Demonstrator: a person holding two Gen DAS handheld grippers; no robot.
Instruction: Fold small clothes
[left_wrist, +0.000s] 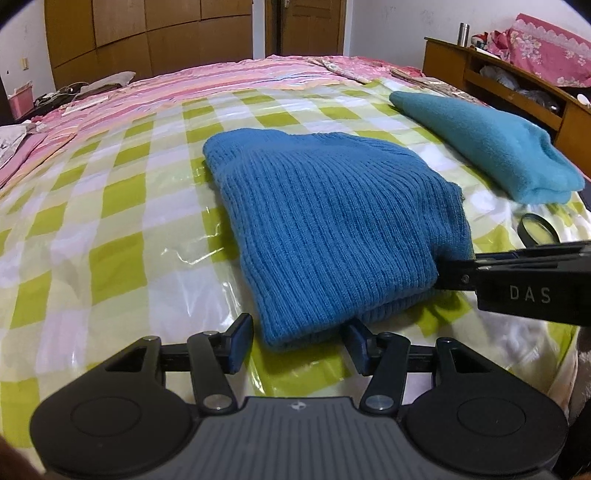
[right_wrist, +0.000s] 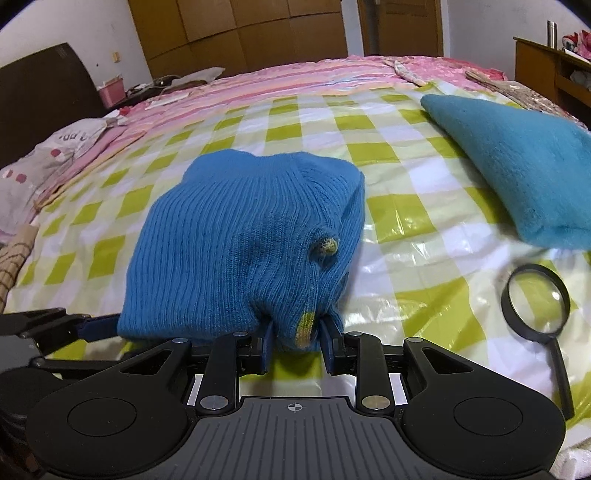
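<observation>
Nearest, the right claw (right_wrist: 295, 341) is clamped on the near edge of the blue knitted sweater (right_wrist: 243, 247), while the left claw (left_wrist: 295, 345) sits spread wide at its corner, gripping nothing. It looks nearly folded on the bed (left_wrist: 110, 206). Farther right lies a teal garment (right_wrist: 517, 162), apparently finished.
</observation>
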